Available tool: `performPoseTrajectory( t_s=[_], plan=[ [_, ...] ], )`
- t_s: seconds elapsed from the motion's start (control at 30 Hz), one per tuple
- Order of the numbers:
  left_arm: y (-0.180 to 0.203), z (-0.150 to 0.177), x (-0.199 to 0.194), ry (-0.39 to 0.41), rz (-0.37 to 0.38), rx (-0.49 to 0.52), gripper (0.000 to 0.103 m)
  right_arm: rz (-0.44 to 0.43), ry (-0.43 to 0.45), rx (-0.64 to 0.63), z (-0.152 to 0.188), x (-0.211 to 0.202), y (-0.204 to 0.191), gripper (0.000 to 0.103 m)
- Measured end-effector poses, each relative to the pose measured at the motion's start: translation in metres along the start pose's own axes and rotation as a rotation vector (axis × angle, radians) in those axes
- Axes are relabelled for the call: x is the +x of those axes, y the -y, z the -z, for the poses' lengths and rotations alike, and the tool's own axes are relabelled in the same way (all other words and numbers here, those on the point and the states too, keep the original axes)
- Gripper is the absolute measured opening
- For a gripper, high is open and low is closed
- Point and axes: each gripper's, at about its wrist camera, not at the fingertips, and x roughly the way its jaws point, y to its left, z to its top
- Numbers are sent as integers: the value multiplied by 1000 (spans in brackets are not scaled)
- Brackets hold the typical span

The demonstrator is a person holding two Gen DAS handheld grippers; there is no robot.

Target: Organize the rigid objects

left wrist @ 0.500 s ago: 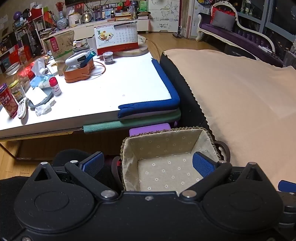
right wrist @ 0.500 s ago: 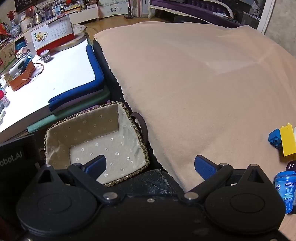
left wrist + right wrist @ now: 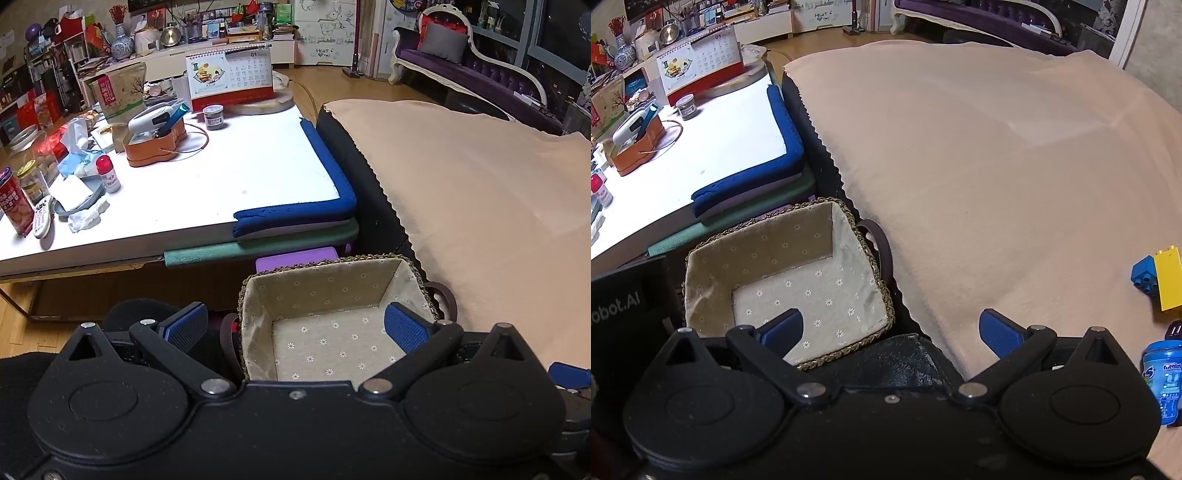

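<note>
A woven basket [image 3: 413, 269] with flowered cloth lining sits empty beside a beige-covered surface [image 3: 480, 192]. My left gripper [image 3: 295, 326] hovers over the basket's near left side, open, nothing between its blue pads. In the right wrist view the same basket [image 3: 879, 273] lies at lower left, and my right gripper [image 3: 892, 330] hangs open over its right rim and the cloth edge, holding nothing. At the far right of the cloth [image 3: 997, 166] lie a blue brick [image 3: 1143, 275], a yellow brick [image 3: 1169, 280], a blue Mentos tub [image 3: 1165, 380] and a small dark object [image 3: 1174, 330].
A cluttered white table [image 3: 221, 177] stands to the left with a blue foam edge guard [image 3: 325, 173], an orange box [image 3: 155, 144], a desk calendar [image 3: 231, 79], a red can [image 3: 13, 201] and a remote. A purple sofa [image 3: 472, 70] stands behind.
</note>
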Motion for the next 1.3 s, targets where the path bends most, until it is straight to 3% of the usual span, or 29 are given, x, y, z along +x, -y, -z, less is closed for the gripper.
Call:
performPoseTrajectory(
  t_s=[1.17,1.3],
  plan=[
    [-5,-1,-1,0,12,-7,99,6,-27,-5,7,6,-8,102],
    [-5,-1,-2,3,16,-11,99,41,-44,-37,7,6,-13,102]
  ],
)
